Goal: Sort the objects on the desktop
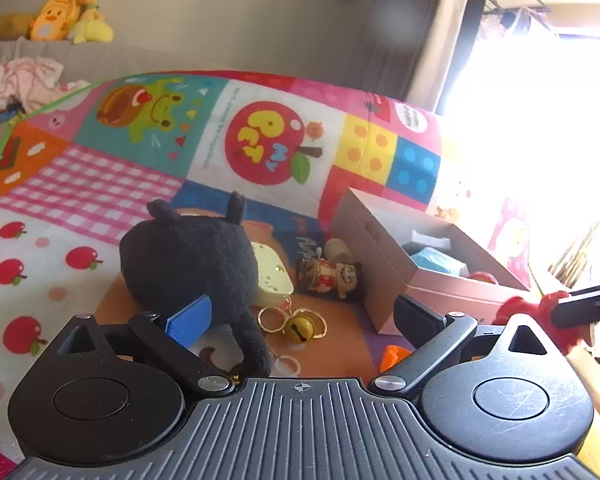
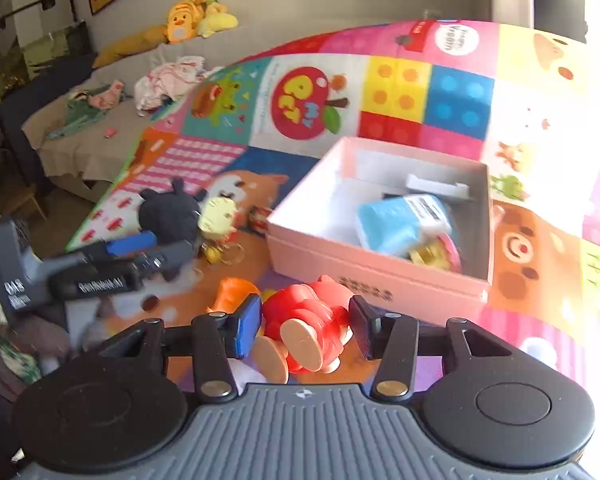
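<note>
Two grippers are seen over a patchwork play mat (image 2: 432,92). A red figure (image 2: 308,328) with tan feet is pinched between the pads of the right gripper (image 2: 306,330) and is carried just short of the near wall of the pink box (image 2: 380,284); it is not yet over the opening. The same figure shows at the right edge of the left wrist view (image 1: 540,312). Inside the box a blue packet (image 2: 400,224) and a white piece (image 2: 436,186) are already lying.

The jaws of the left gripper (image 1: 300,316) are spread wide, with nothing pinched. A black plush (image 1: 188,264) sits against its blue pad (image 1: 190,320). Just beyond lie a pale green case (image 1: 272,276), a gold bell on rings (image 1: 298,326) and a small doll (image 1: 332,276). An orange piece (image 1: 392,356) lies near the box corner.

Risks, as judged:
- The figure is rounded and glossy, gripped at the body only; a twist or slip from the pads is likely if it is swung fast.
- The near box wall could be struck by the hanging feet if the carry is kept low, and the light box shoved.
- The blue packet may be landed on, so the figure could roll.
- The bell rings could be snagged by the left gripper.
</note>
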`<state>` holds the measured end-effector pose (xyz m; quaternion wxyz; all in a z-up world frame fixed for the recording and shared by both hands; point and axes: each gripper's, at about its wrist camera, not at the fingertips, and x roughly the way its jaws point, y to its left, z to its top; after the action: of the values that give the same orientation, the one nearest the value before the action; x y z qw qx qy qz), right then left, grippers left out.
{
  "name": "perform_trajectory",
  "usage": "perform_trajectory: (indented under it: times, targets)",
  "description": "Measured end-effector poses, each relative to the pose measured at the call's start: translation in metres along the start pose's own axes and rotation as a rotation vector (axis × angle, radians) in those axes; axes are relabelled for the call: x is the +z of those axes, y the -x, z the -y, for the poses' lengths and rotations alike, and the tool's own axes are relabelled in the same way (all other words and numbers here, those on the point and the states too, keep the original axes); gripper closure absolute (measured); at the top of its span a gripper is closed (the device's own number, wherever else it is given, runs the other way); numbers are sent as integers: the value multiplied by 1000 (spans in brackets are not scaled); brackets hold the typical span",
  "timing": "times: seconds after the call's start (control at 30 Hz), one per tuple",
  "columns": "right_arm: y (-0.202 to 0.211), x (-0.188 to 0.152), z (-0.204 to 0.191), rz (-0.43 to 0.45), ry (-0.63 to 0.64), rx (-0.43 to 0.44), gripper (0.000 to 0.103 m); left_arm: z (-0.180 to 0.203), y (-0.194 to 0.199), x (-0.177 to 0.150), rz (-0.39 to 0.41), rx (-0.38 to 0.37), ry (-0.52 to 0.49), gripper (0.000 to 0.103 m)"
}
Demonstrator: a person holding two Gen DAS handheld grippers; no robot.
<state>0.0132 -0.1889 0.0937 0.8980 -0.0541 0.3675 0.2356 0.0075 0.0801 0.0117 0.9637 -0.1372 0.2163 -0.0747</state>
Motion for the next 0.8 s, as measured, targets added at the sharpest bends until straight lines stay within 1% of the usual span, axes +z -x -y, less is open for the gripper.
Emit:
perform_trajectory:
  times: [0.07, 0.13, 0.2, 0.23, 0.27, 0.3, 0.33, 0.4, 0.47, 0.53, 0.6, 0.67, 0.73, 0.8]
  targets:
    - [-8, -25, 6, -11, 12, -71, 55, 9, 0, -1, -20, -17, -19, 2]
    - [-11, -45, 10, 12, 9, -125, 47, 23, -1, -2, -61, -66, -40, 2]
    - [-11, -60, 14, 20, -14, -126, 31, 37, -1, -6, -94, -97, -88, 2]
    - [-10, -66, 14, 29, -28, -121, 26, 47, -1, -9, -109, -111, -121, 2]
    - [-8, -72, 15, 35, -39, -113, 18, 54, -2, -11, -123, -122, -147, 2]
    - [-5, -78, 15, 40, -45, -106, 14, 62, -3, -14, -141, -133, -174, 2]
    - [-3, -83, 14, 44, -46, -103, 12, 66, -5, -15, -153, -138, -188, 2]
    - [0, -92, 15, 48, -55, -109, 2, 76, -10, -20, -185, -147, -206, 2]
    - [0, -99, 16, 45, -72, -108, 1, 82, -16, -24, -217, -156, -203, 2]
    - [-1, -105, 18, 30, -87, -94, 0, 89, -21, -28, -247, -181, -197, 2]
    - [-4, -111, 19, 9, -107, -75, 0, 94, -24, -29, -260, -201, -203, 2]
    - [-5, -115, 14, 22, -93, -89, 0, 100, -25, -30, -272, -215, -212, 2]
    - [-6, -115, 12, 16, -80, -98, 0, 106, -24, -31, -275, -202, -235, 1]
    - [-8, -115, 9, 11, -66, -111, 0, 111, -26, -31, -282, -159, -265, 1]
